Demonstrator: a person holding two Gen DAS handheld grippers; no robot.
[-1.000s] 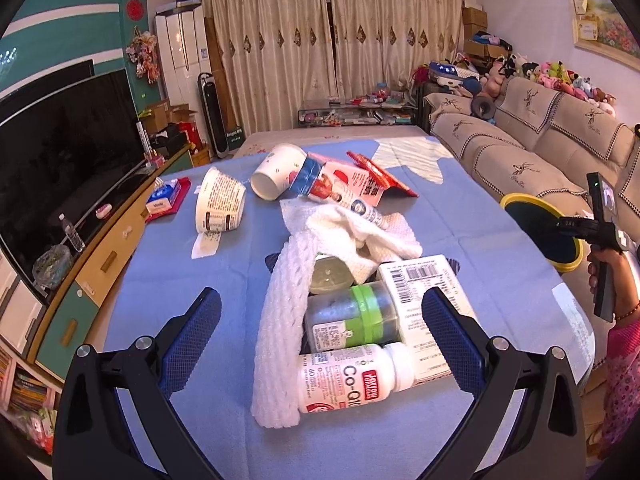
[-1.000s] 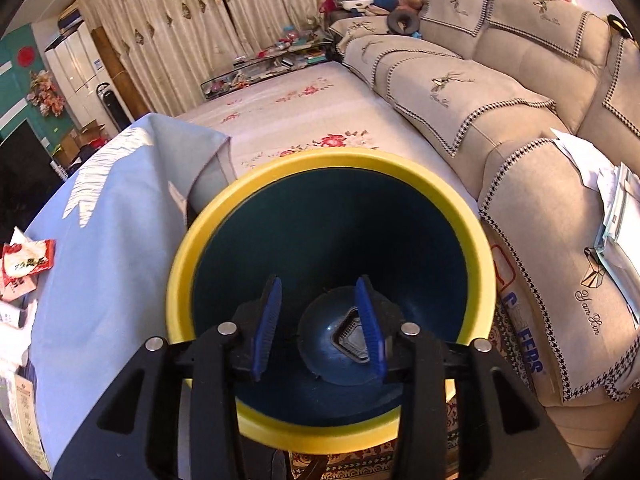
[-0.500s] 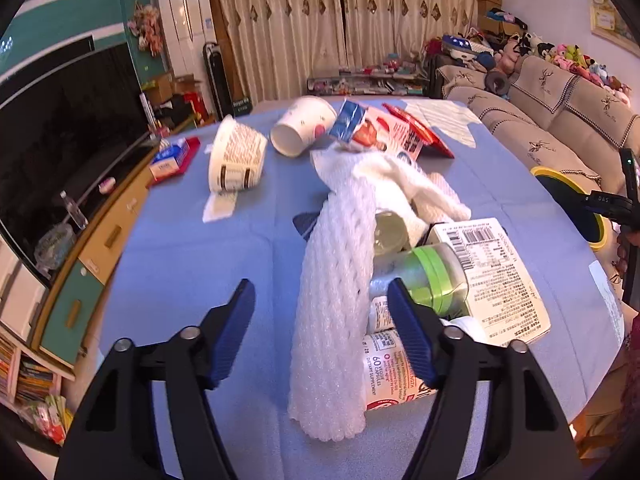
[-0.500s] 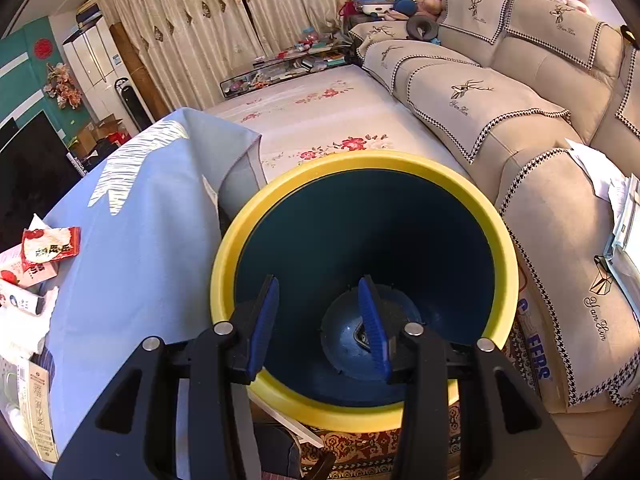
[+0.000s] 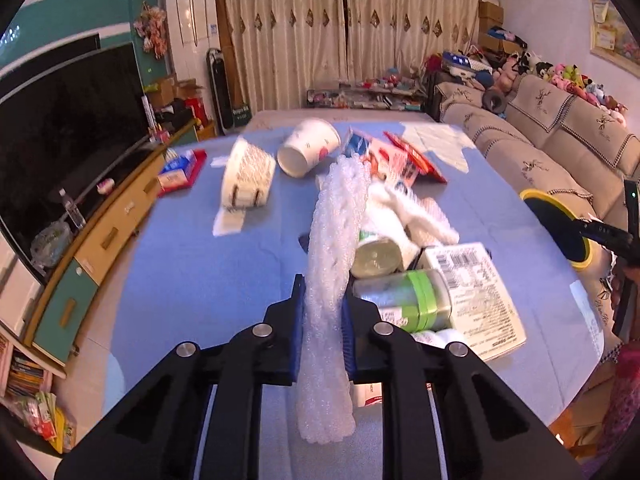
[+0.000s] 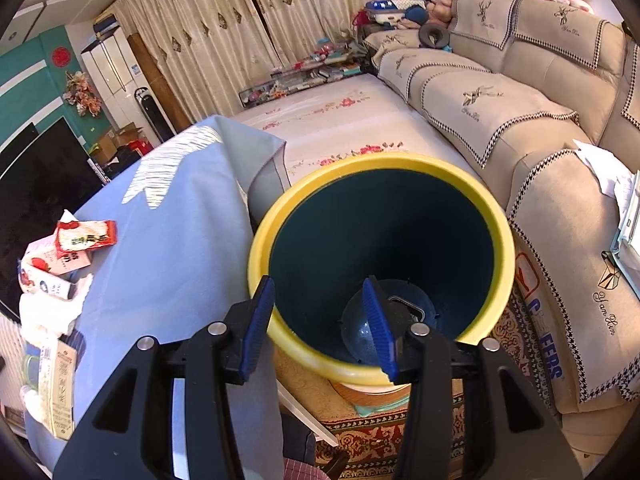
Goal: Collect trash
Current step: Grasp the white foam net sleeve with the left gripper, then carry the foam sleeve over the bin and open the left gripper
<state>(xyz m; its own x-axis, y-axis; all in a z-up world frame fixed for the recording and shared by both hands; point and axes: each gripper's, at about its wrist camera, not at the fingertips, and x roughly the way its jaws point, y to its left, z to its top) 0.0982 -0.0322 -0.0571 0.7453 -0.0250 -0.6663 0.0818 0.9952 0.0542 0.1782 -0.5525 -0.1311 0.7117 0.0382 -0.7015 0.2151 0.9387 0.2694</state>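
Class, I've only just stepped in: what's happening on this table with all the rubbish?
A person with a claw in each hand is clearing trash off a blue-covered table. The left claw has just been closing and now pinches a white foam net sleeve lying beside bottles and cartons. The right claw is open and empty, its jaws just having widened, above the yellow-rimmed bin beside the table. Paper cups remain.

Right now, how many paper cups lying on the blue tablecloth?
2. The patterned paper tub lies on its side, far left; the white paper cup lies tipped just right of it, mouth toward camera. The trash pile may hide more.
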